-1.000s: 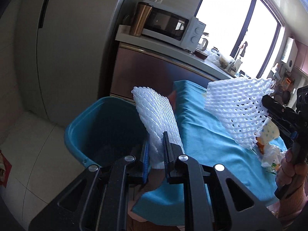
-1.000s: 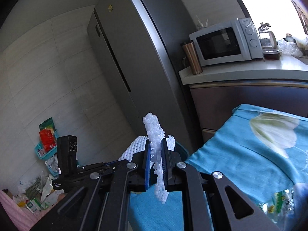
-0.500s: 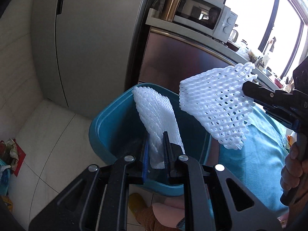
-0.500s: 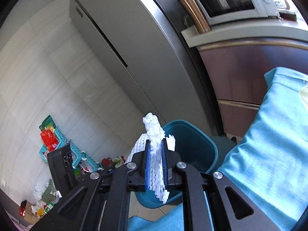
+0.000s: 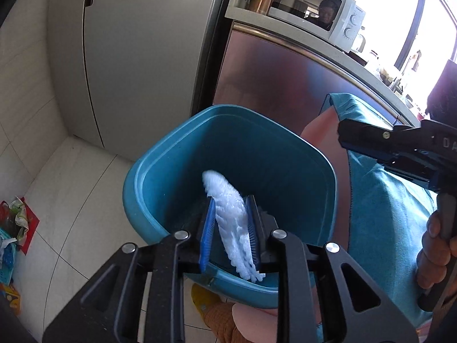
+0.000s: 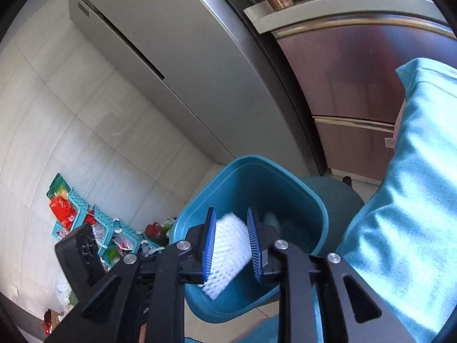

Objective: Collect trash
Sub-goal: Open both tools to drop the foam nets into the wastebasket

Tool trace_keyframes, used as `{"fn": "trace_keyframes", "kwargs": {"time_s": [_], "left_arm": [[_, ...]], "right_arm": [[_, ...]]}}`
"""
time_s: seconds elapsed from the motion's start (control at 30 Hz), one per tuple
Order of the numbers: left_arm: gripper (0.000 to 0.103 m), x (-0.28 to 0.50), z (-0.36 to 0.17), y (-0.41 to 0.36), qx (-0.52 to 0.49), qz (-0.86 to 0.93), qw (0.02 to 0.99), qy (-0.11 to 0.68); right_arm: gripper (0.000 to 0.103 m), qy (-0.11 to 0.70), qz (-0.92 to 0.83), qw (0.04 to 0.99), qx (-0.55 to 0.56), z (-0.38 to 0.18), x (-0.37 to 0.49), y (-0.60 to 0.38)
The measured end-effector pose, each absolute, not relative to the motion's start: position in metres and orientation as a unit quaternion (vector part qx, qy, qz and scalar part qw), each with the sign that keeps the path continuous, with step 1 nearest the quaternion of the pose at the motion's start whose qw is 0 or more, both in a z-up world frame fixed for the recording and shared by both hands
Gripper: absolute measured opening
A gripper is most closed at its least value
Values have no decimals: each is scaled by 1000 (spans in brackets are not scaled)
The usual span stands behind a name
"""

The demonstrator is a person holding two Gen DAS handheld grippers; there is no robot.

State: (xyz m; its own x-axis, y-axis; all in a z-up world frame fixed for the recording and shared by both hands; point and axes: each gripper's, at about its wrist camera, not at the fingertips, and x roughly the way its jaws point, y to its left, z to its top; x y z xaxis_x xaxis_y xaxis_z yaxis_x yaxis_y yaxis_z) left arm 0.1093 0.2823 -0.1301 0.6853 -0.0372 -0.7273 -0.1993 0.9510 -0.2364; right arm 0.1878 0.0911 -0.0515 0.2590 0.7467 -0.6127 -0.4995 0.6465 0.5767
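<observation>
On the floor at far left lies a pile of litter [image 6: 85,228] against the tiled wall. The left hand-held gripper [image 5: 230,228] hangs over the teal bin [image 5: 177,143], its jaws opening, a white foam net [image 5: 231,217] between the blue pads and tilted toward the right one. The right hand-held gripper [image 6: 231,243] is also over the bin [image 6: 251,165], jaws opening, a second foam net [image 6: 227,248] loose between them. A teal cloth [image 6: 414,200] covers the desk at right.
</observation>
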Motion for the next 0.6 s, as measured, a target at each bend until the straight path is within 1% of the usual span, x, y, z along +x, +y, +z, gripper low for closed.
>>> {"fn": "trace_keyframes", "kwargs": {"time_s": [0.03, 0.1, 0.23, 0.3, 0.43, 0.5, 0.6], "left_arm": [[21, 110, -131, 282, -150, 44, 906, 394], [28, 111, -132, 280, -150, 43, 907, 392], [30, 109, -132, 277, -153, 41, 908, 387], [32, 105, -129, 275, -155, 36, 910, 382], [37, 99, -117, 262, -151, 20, 918, 367], [43, 95, -107, 250, -142, 5, 924, 356], [46, 87, -91, 226, -125, -26, 932, 339]], "right_arm": [[25, 458, 398, 784, 135, -51, 186, 88], [25, 455, 396, 786, 139, -49, 182, 79], [28, 440, 396, 794, 134, -41, 175, 65], [32, 428, 398, 801, 126, -35, 168, 56], [36, 400, 401, 817, 104, -18, 146, 36], [40, 384, 400, 827, 95, -10, 133, 24], [42, 364, 396, 838, 87, 0, 113, 1]]}}
